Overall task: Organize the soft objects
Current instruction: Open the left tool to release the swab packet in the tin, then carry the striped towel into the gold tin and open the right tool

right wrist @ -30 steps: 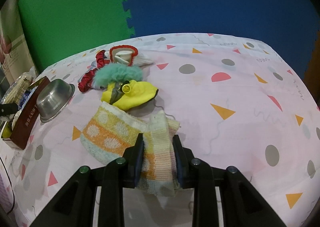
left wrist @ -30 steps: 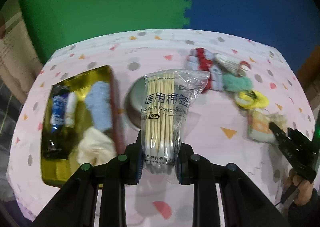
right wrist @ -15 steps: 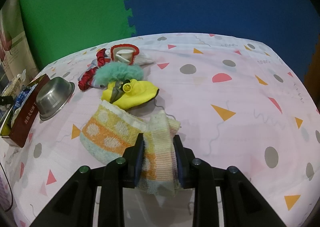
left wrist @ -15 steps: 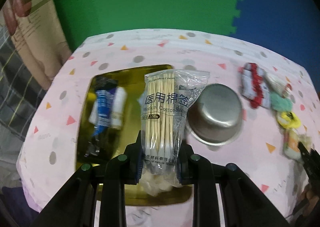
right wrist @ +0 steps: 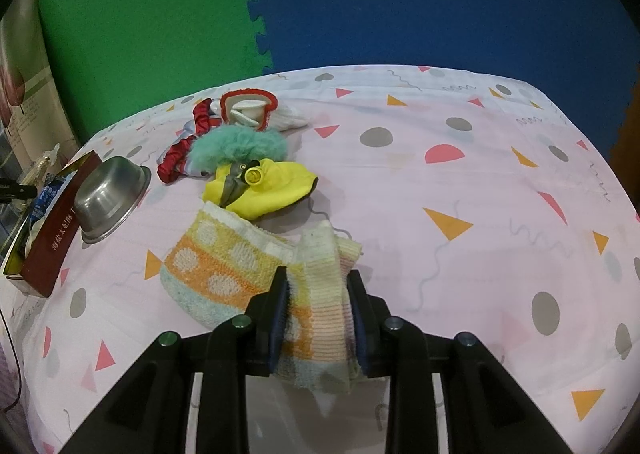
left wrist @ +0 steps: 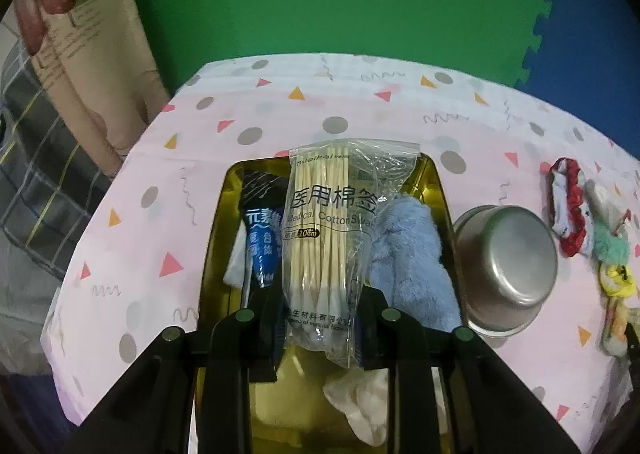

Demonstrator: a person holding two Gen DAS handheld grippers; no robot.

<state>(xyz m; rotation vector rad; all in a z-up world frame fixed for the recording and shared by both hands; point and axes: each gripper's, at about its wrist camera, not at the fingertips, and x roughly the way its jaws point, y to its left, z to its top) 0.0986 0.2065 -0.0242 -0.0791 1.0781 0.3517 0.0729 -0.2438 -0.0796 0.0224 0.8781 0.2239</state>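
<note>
My left gripper is shut on a clear bag of cotton swabs and holds it over the gold tin tray. The tray holds a blue-black packet, a fluffy blue cloth and a cream cloth. My right gripper is shut on a folded orange, yellow and white dotted towel that rests on the pink tablecloth.
A steel bowl lies upside down right of the tray, also seen in the right wrist view. Beyond the towel lie a yellow cloth, a teal fluffy scrunchie, a red-and-white scrunchie and a red-trimmed sock. The table edge is near on the left.
My left gripper has carried the swab bag leftward from above the bowl to above the tray. My right gripper has stayed shut on the towel, almost still.
</note>
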